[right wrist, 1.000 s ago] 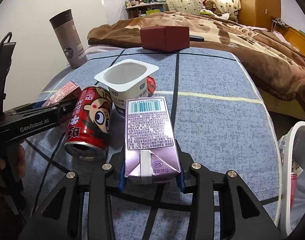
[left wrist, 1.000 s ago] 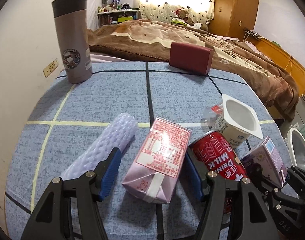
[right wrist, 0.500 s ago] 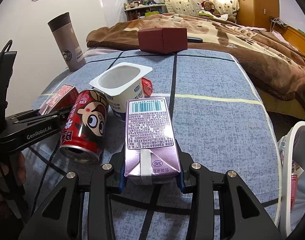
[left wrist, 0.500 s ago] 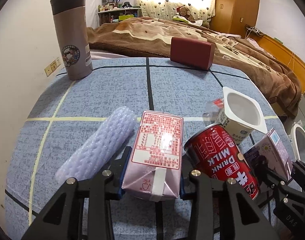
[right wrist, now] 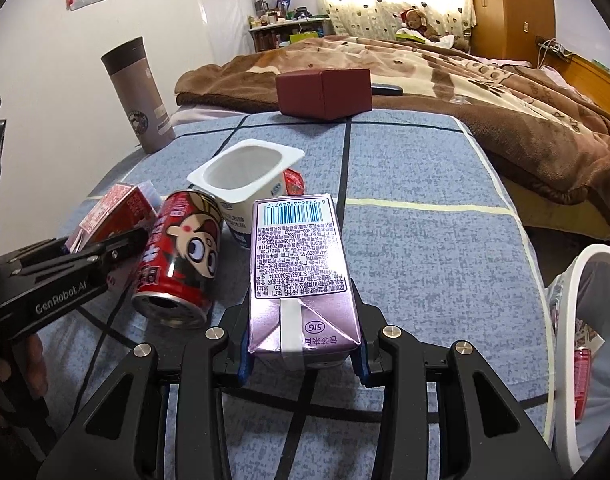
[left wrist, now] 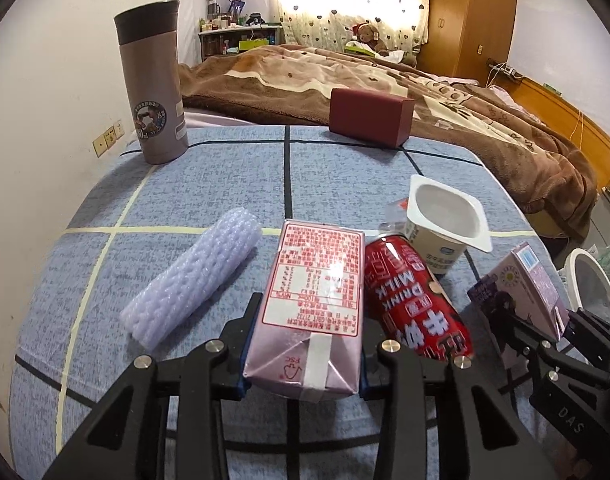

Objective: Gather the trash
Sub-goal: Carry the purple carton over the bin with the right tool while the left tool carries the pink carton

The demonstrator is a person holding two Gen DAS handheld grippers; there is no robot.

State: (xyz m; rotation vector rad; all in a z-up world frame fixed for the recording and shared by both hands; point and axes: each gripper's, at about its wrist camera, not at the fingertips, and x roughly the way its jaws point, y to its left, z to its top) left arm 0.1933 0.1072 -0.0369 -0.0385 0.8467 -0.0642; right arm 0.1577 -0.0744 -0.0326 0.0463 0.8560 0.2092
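My left gripper [left wrist: 305,354] is shut on a pink drink carton [left wrist: 317,288] with red print, its blue pads pressing both sides. My right gripper [right wrist: 303,354] is shut on a purple drink carton [right wrist: 299,264] with a barcode on top. Between the two cartons lies a red milk can [left wrist: 413,300] on its side, with a white yogurt cup [left wrist: 445,224] upright behind it. A roll of bubble wrap [left wrist: 193,280] lies left of the pink carton. In the right wrist view the left gripper [right wrist: 117,246] shows at the left, beside the red milk can [right wrist: 181,256].
The blue checked table [left wrist: 345,168] also bears a tall grey thermos [left wrist: 153,84] at the back left and a dark red box [left wrist: 369,116] at the back. A white-rimmed bin [right wrist: 565,320] stands past the table's right edge. A bed with a brown blanket [right wrist: 485,80] lies beyond.
The left jaws, wide around the pink carton a second ago, have shut on it, and the left hand has shifted slightly with it. The right gripper has kept its grip and place.
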